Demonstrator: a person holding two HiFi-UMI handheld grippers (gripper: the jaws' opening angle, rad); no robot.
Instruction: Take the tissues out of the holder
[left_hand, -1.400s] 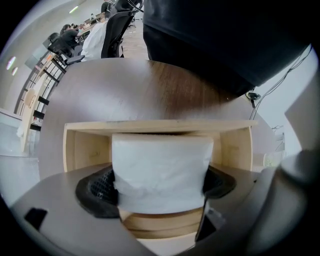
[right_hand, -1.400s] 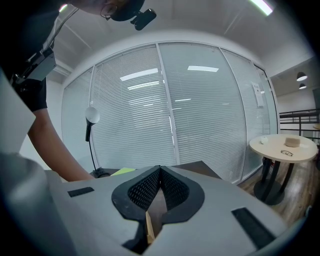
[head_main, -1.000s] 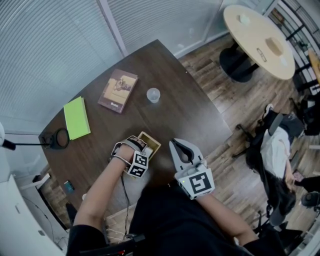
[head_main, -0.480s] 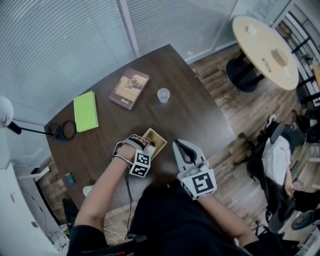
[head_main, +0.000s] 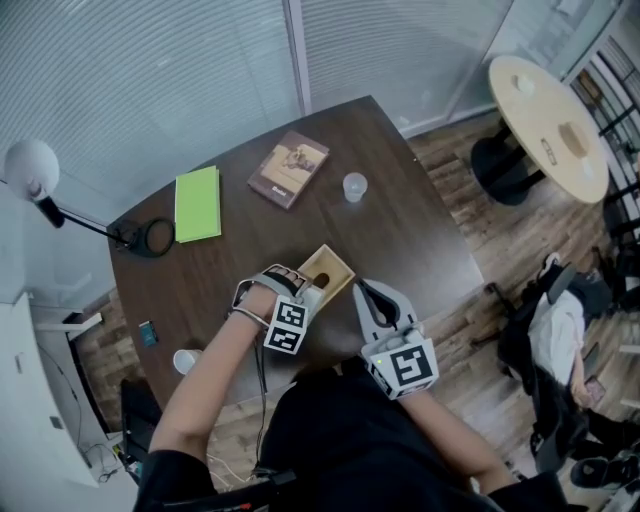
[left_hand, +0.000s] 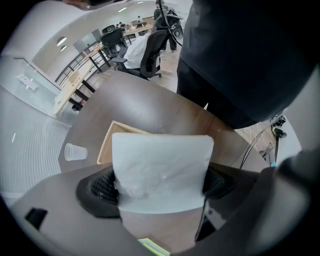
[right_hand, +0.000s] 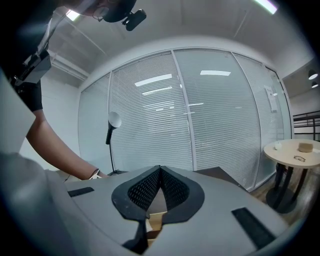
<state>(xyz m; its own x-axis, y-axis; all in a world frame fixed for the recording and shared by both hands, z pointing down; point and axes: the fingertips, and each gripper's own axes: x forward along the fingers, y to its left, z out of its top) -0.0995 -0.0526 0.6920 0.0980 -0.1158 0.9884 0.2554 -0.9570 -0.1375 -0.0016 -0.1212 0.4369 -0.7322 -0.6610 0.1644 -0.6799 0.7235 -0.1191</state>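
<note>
From overhead, the head camera looks steeply down on the table (head_main: 420, 240). The left gripper (head_main: 298, 290) camera sits close over the wooden holder (left_hand: 106, 145), facing the person (left_hand: 240, 50). The right gripper (head_main: 364, 292) camera faces the blinds (right_hand: 210, 110). All three share the holder.

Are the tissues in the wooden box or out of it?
Out. The left gripper squeezes the tissue pack between its jaws; the wooden holder sits behind it.

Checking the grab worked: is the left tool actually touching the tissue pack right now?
Touching. The left gripper view shows the white tissue pack filling the left tool, with both jaws pressed against its sides.
</note>
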